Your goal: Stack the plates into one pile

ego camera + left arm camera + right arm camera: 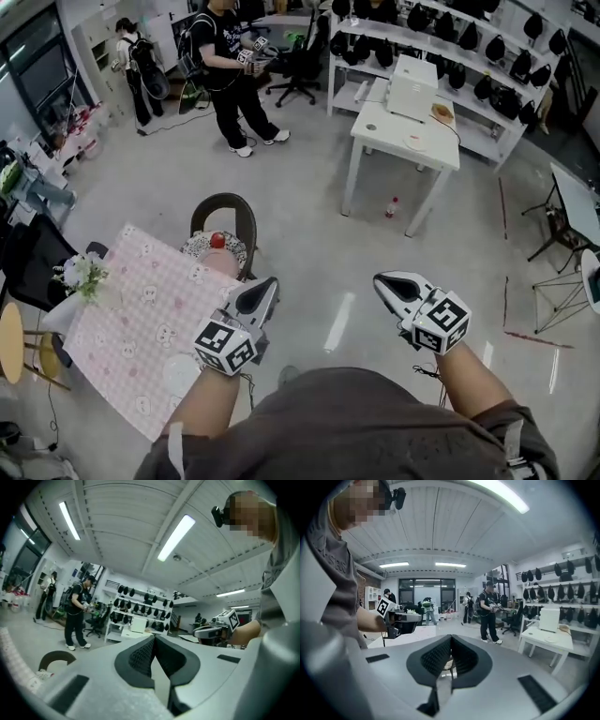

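Observation:
A white plate (180,373) lies on the pink checked tablecloth (141,309) at the lower left of the head view. Beyond the table, a lacy plate (202,251) with a red fruit (217,240) rests on a dark chair (225,211). My left gripper (270,284) is held level in the air just right of the table, its jaws shut with nothing between them (153,639). My right gripper (382,279) hovers over bare floor further right, also shut and empty (451,638). Each gripper shows in the other's view, with the right gripper (213,631) and the left gripper (401,619) both off the table.
A small bunch of flowers (82,274) stands on the table's left corner. A white table (408,131) with a box and small plates stands ahead on the right, a bottle (393,207) on the floor by it. Two people (225,66) stand further back, near shelves (450,42).

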Action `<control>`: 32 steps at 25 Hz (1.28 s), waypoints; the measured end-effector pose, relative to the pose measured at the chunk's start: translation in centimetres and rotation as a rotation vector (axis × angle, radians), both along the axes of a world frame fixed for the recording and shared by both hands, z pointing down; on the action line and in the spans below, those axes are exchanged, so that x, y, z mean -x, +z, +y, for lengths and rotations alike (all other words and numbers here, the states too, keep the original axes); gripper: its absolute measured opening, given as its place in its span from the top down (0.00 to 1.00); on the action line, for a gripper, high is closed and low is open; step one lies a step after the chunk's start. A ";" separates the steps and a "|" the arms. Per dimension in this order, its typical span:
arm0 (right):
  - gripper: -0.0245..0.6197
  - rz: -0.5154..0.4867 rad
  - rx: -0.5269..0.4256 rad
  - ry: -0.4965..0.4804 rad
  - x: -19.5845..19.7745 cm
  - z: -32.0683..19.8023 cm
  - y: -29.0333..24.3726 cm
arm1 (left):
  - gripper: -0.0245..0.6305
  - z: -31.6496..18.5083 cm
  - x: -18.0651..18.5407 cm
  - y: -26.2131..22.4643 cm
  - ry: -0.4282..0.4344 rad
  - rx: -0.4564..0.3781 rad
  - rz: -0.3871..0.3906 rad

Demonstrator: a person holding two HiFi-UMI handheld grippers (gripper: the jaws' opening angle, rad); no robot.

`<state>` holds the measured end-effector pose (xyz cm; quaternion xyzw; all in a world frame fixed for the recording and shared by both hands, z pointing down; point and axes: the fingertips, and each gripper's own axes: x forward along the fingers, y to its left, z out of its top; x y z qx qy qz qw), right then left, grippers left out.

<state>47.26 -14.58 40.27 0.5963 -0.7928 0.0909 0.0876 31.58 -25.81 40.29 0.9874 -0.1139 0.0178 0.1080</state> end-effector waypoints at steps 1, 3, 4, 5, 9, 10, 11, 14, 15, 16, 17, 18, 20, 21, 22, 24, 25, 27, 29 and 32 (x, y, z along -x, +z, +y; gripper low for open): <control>0.97 -0.003 0.001 0.021 -0.6 0.5 0.1 | 0.96 0.8 -0.9 -0.3 0.045 0.002 0.012; 0.97 -0.012 0.003 0.054 -1.5 1.6 0.3 | 0.96 2.1 -2.4 -0.4 0.111 0.020 0.032; 0.97 -0.016 0.003 0.066 -1.8 2.0 0.5 | 0.96 2.7 -3.0 -0.4 0.133 0.030 0.037; 0.97 -0.021 0.004 0.075 -2.0 2.5 0.6 | 0.96 3.2 -3.5 -0.3 0.149 0.041 0.039; 0.97 -0.037 0.003 0.088 -2.3 3.4 1.0 | 0.96 4.7 -4.7 0.2 0.181 0.069 0.042; 0.97 -0.041 0.002 0.089 -2.4 3.5 1.0 | 0.96 5.0 -4.8 0.4 0.185 0.074 0.041; 0.97 -0.043 0.000 0.090 -2.4 3.7 1.0 | 0.96 5.2 -4.9 0.5 0.187 0.076 0.040; 0.97 -0.050 -0.006 0.094 -2.6 3.7 0.9 | 0.96 5.3 -4.8 0.6 0.181 0.074 0.038; 0.97 -0.051 -0.008 0.093 -2.6 3.7 0.9 | 0.96 5.2 -4.7 0.6 0.175 0.073 0.040; 0.97 -0.051 -0.008 0.091 -2.6 3.5 0.9 | 0.96 5.1 -4.6 0.5 0.168 0.073 0.043; 0.97 -0.050 -0.008 0.088 -2.6 3.4 0.9 | 0.96 4.9 -4.5 0.5 0.162 0.073 0.047; 0.97 -0.049 -0.008 0.084 -2.5 3.2 0.8 | 0.96 4.8 -4.4 0.3 0.157 0.072 0.050; 0.97 -0.047 -0.007 0.076 -2.3 2.8 0.7 | 0.96 4.5 -4.1 0.0 0.149 0.071 0.053; 0.97 -0.046 -0.007 0.073 -2.3 2.6 0.6 | 0.96 4.4 -4.0 0.0 0.146 0.072 0.053; 0.97 -0.044 -0.007 0.070 -2.2 2.4 0.6 | 0.96 4.3 -3.9 -0.1 0.141 0.072 0.055; 0.97 -0.034 -0.006 0.065 -2.2 2.1 0.6 | 0.96 4.1 -3.7 -0.1 0.132 0.072 0.060; 0.97 -0.029 -0.005 0.063 -2.3 2.0 0.6 | 0.96 4.0 -3.6 -0.1 0.129 0.071 0.063; 0.97 -0.022 -0.003 0.058 -2.3 1.9 0.6 | 0.95 4.0 -3.6 -0.3 0.128 0.072 0.067; 0.98 -0.012 0.000 0.054 -2.3 1.8 0.7 | 0.96 4.0 -3.6 -0.3 0.128 0.069 0.067; 0.98 -0.002 0.003 0.051 -2.6 1.7 0.9 | 0.96 3.9 -3.8 -0.2 0.127 0.061 0.061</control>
